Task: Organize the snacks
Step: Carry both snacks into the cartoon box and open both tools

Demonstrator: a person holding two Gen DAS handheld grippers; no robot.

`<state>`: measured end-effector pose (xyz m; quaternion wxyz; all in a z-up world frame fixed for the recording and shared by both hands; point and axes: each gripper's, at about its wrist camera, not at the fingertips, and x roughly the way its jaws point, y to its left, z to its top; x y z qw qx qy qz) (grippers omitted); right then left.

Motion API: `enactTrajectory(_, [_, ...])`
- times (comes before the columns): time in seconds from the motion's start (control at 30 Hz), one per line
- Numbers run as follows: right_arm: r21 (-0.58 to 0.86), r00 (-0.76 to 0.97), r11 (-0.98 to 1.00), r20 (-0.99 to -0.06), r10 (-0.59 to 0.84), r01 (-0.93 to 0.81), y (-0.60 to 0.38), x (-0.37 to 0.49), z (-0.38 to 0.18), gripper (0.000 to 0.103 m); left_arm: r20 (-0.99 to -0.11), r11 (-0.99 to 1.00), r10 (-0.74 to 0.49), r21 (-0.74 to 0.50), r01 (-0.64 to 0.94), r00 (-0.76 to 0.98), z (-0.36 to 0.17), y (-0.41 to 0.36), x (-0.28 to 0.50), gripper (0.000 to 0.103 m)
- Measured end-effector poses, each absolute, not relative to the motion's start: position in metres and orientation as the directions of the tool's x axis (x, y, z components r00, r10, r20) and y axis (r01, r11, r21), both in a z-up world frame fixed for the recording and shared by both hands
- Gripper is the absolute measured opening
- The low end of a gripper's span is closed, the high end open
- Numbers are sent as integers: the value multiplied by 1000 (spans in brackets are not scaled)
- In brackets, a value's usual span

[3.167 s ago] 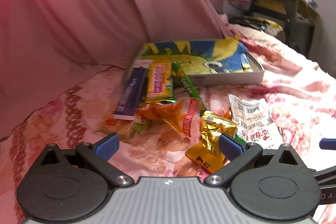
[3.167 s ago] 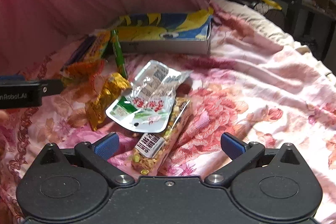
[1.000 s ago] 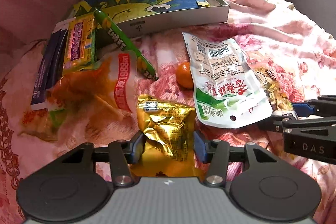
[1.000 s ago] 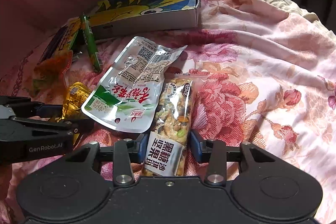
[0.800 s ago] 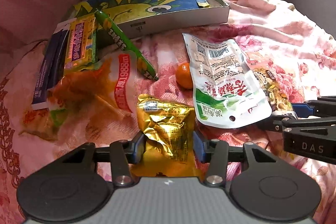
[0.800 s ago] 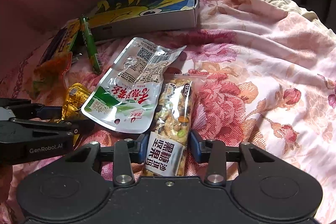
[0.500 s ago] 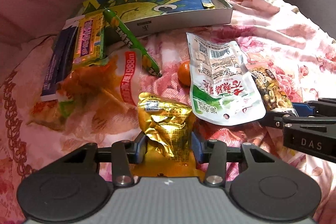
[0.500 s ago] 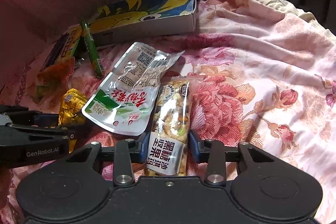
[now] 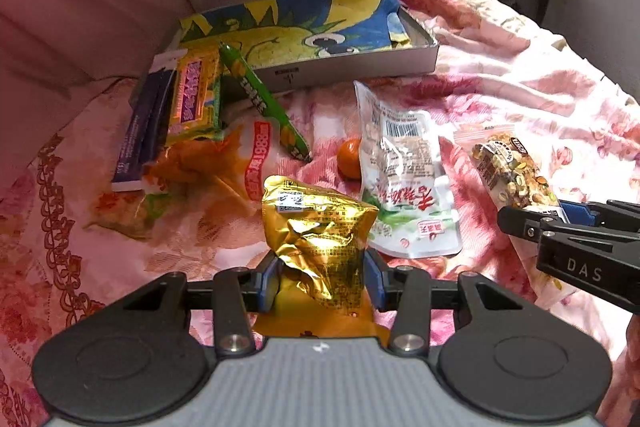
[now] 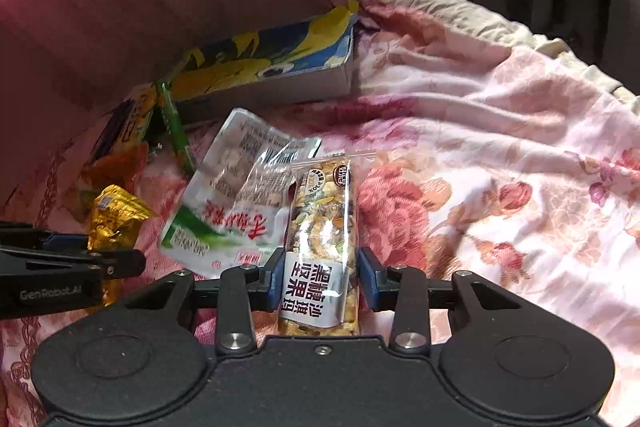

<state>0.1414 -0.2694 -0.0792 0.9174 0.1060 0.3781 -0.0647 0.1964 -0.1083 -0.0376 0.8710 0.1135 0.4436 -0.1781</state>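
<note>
Left wrist view: left gripper [image 9: 320, 277] pinches gold packet [image 9: 318, 227], right gripper [image 10: 320, 277] clamps nut bar [image 10: 320, 247] short of the box [image 9: 352, 67]; slick wrappers may slip

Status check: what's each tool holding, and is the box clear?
Left tool shut on gold packet. Right tool shut on nut bar. Box holds no snacks; green stick leans on its near wall.

Bedroom; floral bedspread [image 10: 500, 147]
</note>
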Motion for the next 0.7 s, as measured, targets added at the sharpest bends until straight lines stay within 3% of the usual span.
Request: enactTrajectory(0.7, [228, 864, 964, -503, -1, 135, -274, 153, -36, 40, -684, 961, -155, 63, 269, 713, 31, -110, 234, 48])
